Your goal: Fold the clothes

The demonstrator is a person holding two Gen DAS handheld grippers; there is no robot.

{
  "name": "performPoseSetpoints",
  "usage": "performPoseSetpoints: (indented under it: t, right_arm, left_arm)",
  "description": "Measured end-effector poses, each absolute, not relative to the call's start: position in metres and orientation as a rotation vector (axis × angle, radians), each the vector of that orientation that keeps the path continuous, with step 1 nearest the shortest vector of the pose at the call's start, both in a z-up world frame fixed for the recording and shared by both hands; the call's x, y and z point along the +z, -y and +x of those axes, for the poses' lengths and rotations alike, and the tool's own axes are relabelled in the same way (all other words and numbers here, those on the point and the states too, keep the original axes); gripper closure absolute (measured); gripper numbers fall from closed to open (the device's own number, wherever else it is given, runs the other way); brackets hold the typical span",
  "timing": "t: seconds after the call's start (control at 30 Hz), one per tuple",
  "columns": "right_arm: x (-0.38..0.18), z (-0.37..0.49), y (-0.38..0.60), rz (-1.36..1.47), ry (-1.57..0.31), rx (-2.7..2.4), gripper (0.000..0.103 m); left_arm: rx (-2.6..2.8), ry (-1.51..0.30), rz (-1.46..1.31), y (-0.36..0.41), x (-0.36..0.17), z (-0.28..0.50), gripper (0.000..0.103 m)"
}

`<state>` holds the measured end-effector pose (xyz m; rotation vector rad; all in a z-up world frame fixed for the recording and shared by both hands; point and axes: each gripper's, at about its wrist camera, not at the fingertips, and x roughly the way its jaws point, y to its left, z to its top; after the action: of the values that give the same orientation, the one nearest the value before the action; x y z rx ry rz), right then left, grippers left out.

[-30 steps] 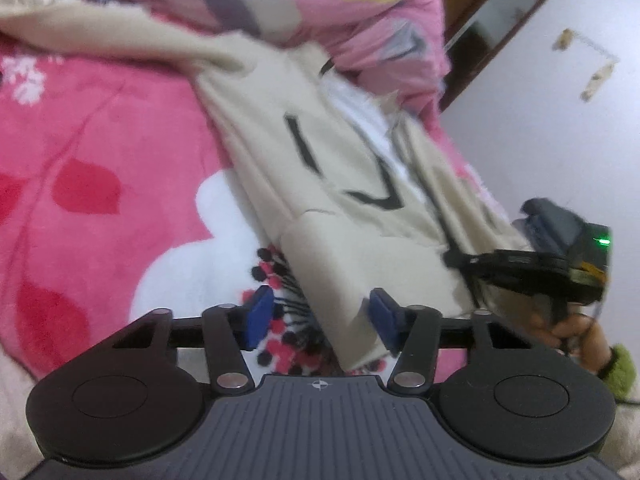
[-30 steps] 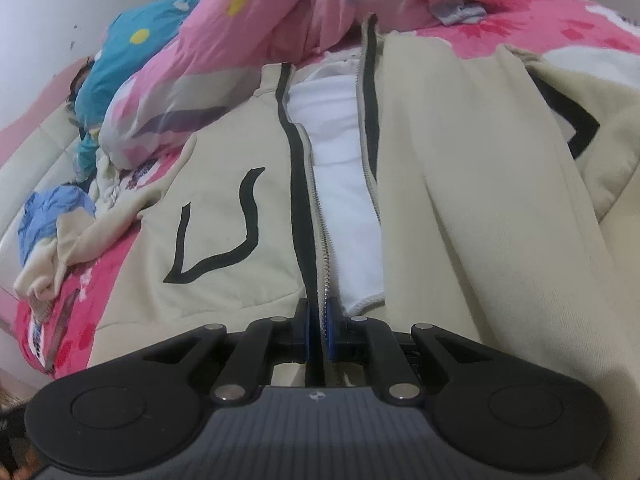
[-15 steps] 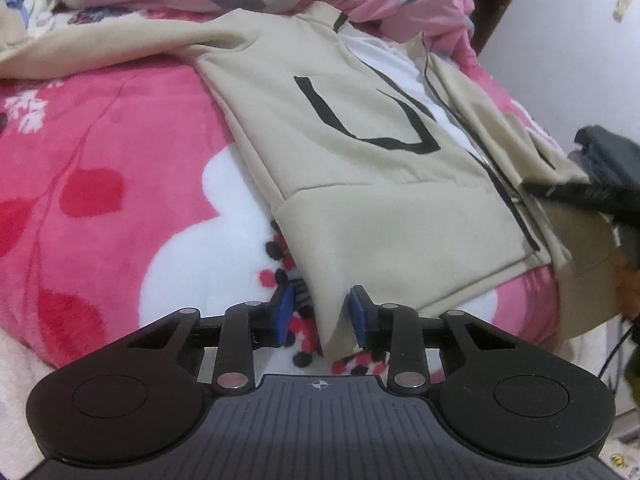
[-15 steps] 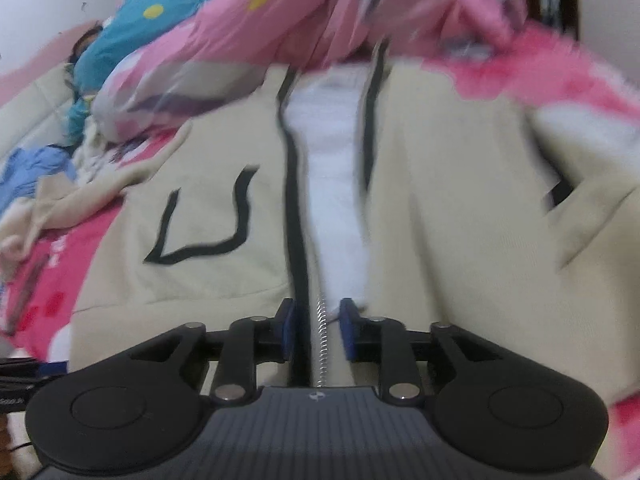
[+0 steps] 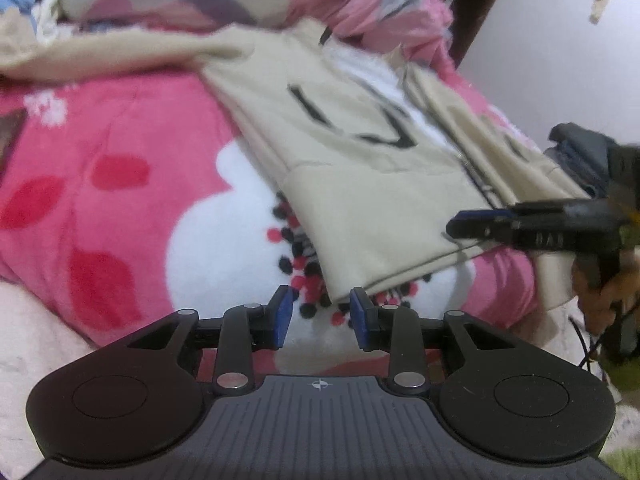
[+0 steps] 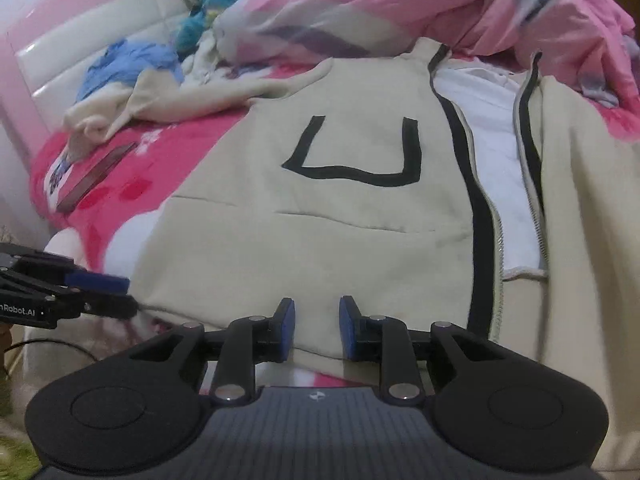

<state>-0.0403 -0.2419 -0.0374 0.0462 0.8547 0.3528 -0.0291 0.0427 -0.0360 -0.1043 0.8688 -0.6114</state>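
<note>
Across the middle of both views a beige zip jacket (image 6: 320,240) is spread on a bed covered by a pink flowered blanket (image 5: 120,184). A black U-shaped mark (image 6: 356,152) is seen on the panel at frame centre of the right wrist view, and the zip is undone, so that the white lining (image 6: 496,168) is exposed between two black-edged zipper lines at the right of the frame.

At the bottom centre of the left wrist view the left gripper (image 5: 320,316) is held with its blue pads apart and nothing between them — the lower corner of the jacket hem lies just beyond the pads, over the blanket's red and black dots. At the bottom centre of the right wrist view the right gripper (image 6: 317,328) is likewise parted, its pads set at the hem edge, with cloth seen in the gap but not pinched.

Toward the top of both frames a pink quilt (image 6: 400,4) is bunched behind the jacket. A blue garment (image 6: 128,64) and a cream one (image 6: 160,100) are piled at the upper left of the right wrist view, near a white padded headboard (image 6: 100,28).
</note>
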Motion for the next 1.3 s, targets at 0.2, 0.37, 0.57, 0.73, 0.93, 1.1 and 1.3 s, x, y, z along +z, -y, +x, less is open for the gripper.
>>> performPoseSetpoints:
  t: [0.2,0.37,0.57,0.73,0.93,1.1,1.3]
  right_arm:
    - [-0.004,-0.028,0.226,0.066,-0.656,0.377,0.076]
    - [-0.043,0.005,0.213,0.123,-0.734,0.355,0.076]
    - [-0.075,-0.011,0.222,0.185,-0.696,0.358,0.077]
    - [-0.052,-0.011,0.227,0.214,-0.631,0.357,0.076]
    - [-0.084,0.000,0.217,0.200,-0.675,0.391,0.075]
    - [-0.088,-0.004,0.221,0.196,-0.644,0.414,0.075]
    - [-0.087,-0.001,0.223,0.199,-0.642,0.429,0.075]
  left_arm:
    - [-0.656,-0.726,-0.126,-0.026,-0.017,-0.008,0.071]
    - [-0.661,-0.734,-0.107,-0.004,-0.030,0.016,0.071]
    - [-0.662,-0.801,-0.132,-0.013,-0.039,0.014,0.071]
    - [-0.685,-0.658,-0.115,-0.027,0.002,0.024,0.066]
    - [-0.589,-0.684,-0.121,-0.016,-0.010,0.095,0.064]
    - [-0.479,-0.752,-0.123,-0.006,-0.035,0.158,0.067]
    - [-0.388,-0.767,-0.156,-0.001,-0.041,0.184,0.066]
